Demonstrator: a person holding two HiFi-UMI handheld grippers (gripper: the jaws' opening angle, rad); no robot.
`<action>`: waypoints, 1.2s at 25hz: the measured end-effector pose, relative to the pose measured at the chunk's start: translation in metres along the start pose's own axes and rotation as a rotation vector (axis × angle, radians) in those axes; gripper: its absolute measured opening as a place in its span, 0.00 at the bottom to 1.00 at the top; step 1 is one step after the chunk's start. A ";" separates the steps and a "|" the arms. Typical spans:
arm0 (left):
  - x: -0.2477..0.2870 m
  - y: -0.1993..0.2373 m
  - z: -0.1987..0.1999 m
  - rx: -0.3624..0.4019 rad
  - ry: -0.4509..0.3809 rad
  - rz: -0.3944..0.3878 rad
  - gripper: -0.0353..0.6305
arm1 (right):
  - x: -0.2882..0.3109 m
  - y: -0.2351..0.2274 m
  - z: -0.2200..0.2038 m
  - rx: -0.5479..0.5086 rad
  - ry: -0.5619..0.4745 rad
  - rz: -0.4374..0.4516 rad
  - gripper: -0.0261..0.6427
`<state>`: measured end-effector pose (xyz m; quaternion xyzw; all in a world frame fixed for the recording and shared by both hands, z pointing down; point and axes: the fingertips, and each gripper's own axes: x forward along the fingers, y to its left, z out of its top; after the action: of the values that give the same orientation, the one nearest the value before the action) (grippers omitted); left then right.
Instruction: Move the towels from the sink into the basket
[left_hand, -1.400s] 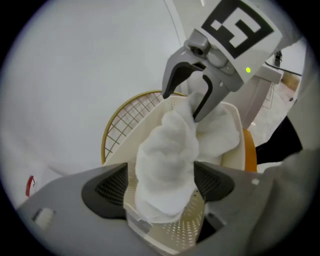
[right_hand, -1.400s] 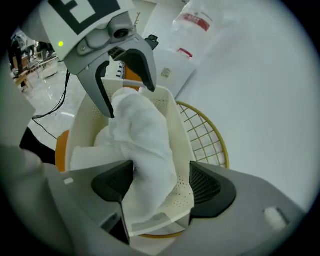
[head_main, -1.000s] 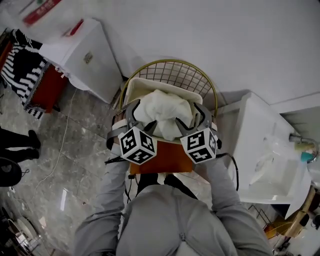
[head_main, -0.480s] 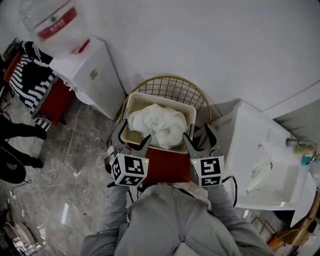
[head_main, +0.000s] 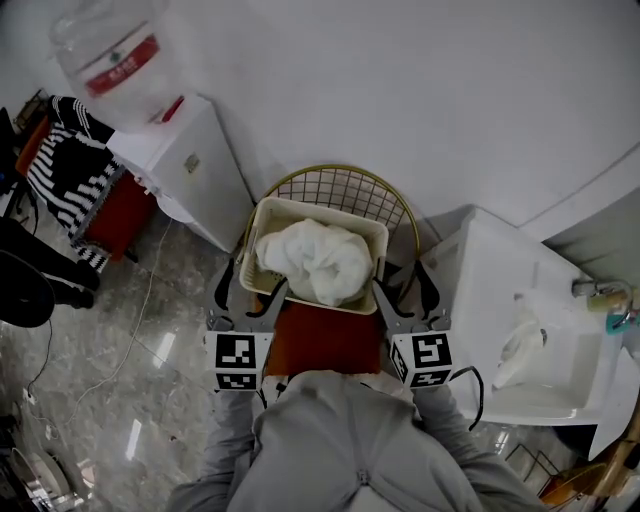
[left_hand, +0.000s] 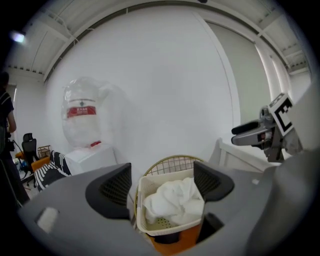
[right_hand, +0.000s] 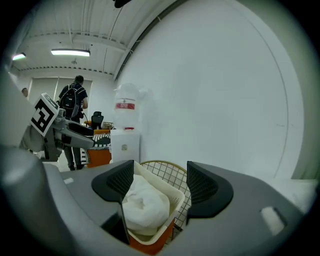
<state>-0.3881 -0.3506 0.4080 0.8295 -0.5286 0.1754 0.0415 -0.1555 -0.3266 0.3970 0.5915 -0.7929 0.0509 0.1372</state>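
On the orange-seated chair (head_main: 320, 342), the cream basket (head_main: 262, 216) holds a bundled white towel (head_main: 315, 260), while the left gripper (head_main: 250, 293) and the right gripper (head_main: 404, 290) hover just short of its near rim, jaws spread apart and gripping nothing.

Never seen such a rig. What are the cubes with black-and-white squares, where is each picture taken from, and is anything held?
A person holds two hand tools, each a two-jaw gripper with a marker cube. One picture comes from a head camera looking down; the other two ride on the left gripper and right gripper, looking along their jaws. Both stand open and hold nothing. A crumpled white towel lies in a cream plastic basket on an orange-seated chair with a gold wire back. The white sink is to the person's right.
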 end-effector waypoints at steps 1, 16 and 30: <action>-0.002 0.001 0.001 -0.021 -0.019 0.002 0.71 | -0.001 0.000 0.002 0.000 -0.006 0.006 0.53; -0.026 0.017 0.002 -0.148 -0.129 0.107 0.71 | -0.010 0.002 0.000 0.062 -0.007 0.051 0.53; -0.031 0.015 0.002 -0.128 -0.135 0.109 0.71 | -0.010 0.006 -0.010 0.053 0.020 0.058 0.53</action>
<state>-0.4128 -0.3307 0.3937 0.8051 -0.5846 0.0871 0.0492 -0.1570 -0.3136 0.4040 0.5710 -0.8067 0.0818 0.1280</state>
